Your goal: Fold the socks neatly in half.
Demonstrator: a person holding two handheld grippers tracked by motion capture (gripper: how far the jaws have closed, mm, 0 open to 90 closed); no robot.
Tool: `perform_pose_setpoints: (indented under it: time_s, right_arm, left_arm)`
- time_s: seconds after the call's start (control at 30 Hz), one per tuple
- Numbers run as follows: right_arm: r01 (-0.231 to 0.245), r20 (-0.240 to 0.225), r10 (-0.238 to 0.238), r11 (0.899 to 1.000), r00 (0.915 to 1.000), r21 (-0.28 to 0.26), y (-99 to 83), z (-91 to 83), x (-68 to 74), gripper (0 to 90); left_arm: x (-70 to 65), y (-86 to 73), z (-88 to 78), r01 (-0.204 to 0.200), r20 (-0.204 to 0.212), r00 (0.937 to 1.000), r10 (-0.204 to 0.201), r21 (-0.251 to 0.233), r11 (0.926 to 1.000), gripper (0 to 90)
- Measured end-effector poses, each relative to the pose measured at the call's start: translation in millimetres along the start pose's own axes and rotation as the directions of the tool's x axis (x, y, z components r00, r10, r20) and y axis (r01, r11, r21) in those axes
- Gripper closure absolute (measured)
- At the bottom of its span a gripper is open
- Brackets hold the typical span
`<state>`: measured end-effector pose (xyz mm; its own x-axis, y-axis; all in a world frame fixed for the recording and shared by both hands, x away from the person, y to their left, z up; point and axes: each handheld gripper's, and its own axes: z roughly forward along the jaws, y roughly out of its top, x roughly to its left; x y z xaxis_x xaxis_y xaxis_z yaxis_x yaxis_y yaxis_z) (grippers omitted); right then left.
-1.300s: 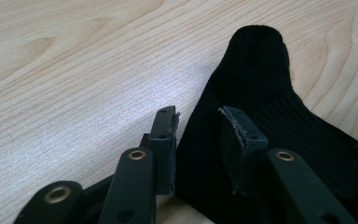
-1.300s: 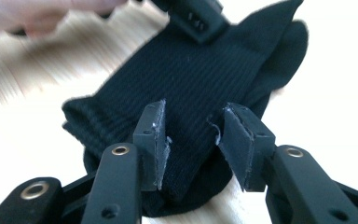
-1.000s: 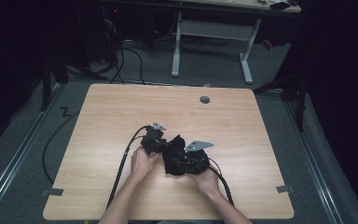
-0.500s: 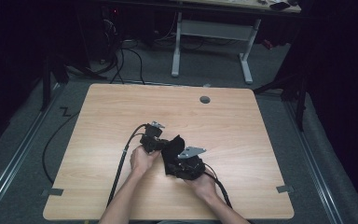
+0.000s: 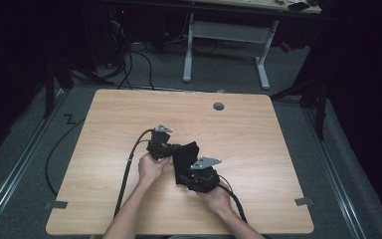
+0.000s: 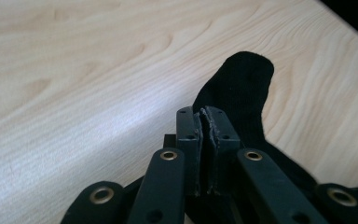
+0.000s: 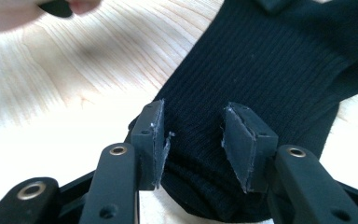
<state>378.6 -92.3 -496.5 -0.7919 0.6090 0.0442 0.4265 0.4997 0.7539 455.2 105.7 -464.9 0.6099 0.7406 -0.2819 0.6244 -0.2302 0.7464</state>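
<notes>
My left gripper [image 6: 208,122] is clamped shut on the black sock's [image 6: 242,88] edge near the table's [image 5: 129,114] front edge; my right gripper [image 7: 193,140] straddles its bunched cloth, jaws apart.

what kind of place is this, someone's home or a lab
Most likely a lab or recording workspace, not a home. A bare wooden table stands on grey carpet between floor rails, cables trail across the floor, and a white-legged desk stands behind. The surroundings are dark, and the only item being handled is a black sock.
</notes>
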Motion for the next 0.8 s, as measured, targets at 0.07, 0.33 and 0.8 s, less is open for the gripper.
perform_pose_setpoints:
  time_s: [0.07, 0.33, 0.8]
  right_arm:
    - [0.0, 0.006, 0.0, 1.0, 1.0, -0.004, 0.4, 2.2, -2.3, 58.5]
    - [-0.007, 0.041, 0.007, 1.0, 0.9991, -0.011, 8.5, 12.1, -12.0, 59.1]
    - [0.027, 0.072, -0.021, 0.996, 0.9972, -0.08, 12.2, -4.2, -8.3, 55.4]
  left_arm:
    - [-4.2, 3.3, -5.0, -0.024, 0.006, 0.9997, 0.024, -0.018, 0.9996, 85.3]
    - [-16.7, 7.2, -19.8, -0.08, 0.029, 0.9962, 0.082, -0.066, 0.9946, 85.4]
    - [-25.2, -0.4, -15.0, -0.143, 0.007, 0.9896, 0.144, -0.076, 0.9868, 85.3]
